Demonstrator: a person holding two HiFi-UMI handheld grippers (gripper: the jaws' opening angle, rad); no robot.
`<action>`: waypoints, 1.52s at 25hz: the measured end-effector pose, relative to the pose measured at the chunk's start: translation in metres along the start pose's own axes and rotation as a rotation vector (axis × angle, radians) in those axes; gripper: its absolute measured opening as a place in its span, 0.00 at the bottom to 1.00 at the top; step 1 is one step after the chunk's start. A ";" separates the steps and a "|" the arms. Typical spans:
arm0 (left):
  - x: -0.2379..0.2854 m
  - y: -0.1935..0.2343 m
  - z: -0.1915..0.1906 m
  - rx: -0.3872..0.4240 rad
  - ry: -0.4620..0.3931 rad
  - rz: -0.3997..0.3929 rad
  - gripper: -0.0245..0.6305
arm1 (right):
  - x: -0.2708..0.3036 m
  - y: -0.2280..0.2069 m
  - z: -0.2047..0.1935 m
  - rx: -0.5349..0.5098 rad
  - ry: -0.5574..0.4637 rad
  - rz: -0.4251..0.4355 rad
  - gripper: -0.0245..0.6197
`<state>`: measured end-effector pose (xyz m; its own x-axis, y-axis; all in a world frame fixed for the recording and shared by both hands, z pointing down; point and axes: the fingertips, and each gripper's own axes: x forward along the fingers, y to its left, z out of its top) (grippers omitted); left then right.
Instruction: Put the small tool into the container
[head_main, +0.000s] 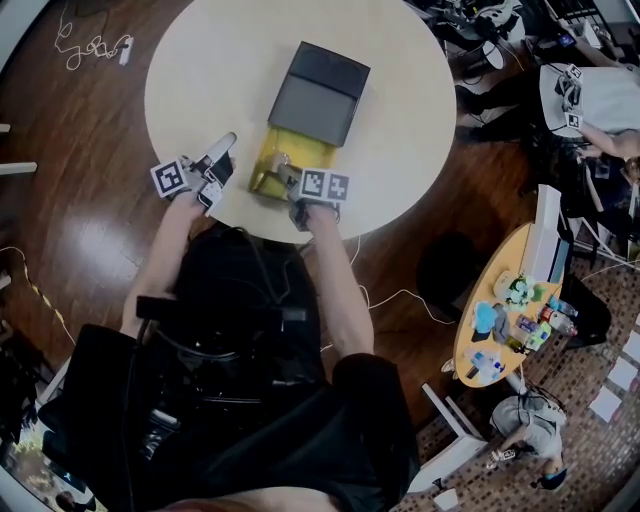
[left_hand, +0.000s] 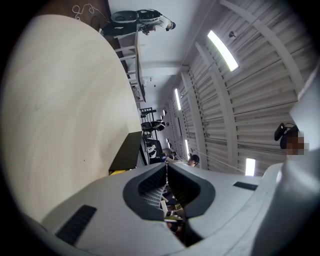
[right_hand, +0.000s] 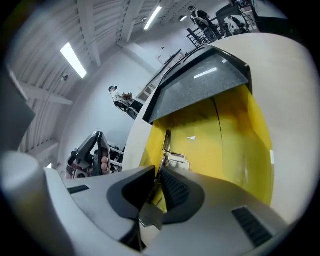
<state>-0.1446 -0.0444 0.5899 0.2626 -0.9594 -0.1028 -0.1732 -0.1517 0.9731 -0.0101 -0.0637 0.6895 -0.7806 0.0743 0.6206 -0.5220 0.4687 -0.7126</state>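
Right claw (right_hand: 156, 171) pinches the small tool (right_hand: 167, 142), tip inside the yellow container (right_hand: 240, 135); only letting go remains, I judge.

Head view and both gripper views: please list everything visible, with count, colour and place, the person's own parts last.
round table: 1, cream white, middle of the head view
container: 1, yellow, on the round table, near side
lid: 1, dark grey, over the container's far part
small metal tool: 1, silvery, held above the container's open part
side table: 1, yellowish, at the right, bearing small colourful items
cable: 1, white, on the floor, upper left
left gripper: 1, white, shut, empty, at the round table's edge
right gripper: 1, white, shut on the small metal tool
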 end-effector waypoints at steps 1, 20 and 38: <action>0.000 0.000 0.000 -0.003 -0.003 0.000 0.04 | -0.003 0.000 -0.001 -0.019 0.005 -0.009 0.12; 0.003 0.001 0.005 -0.006 -0.014 -0.007 0.04 | -0.007 0.006 0.009 -0.162 0.034 -0.120 0.04; 0.075 -0.002 0.021 0.120 0.139 -0.011 0.04 | -0.049 0.027 -0.008 -0.544 -0.030 -0.053 0.17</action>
<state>-0.1444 -0.1208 0.5756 0.3922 -0.9168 -0.0756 -0.2799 -0.1972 0.9395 0.0169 -0.0476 0.6420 -0.7719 0.0169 0.6356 -0.3136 0.8594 -0.4038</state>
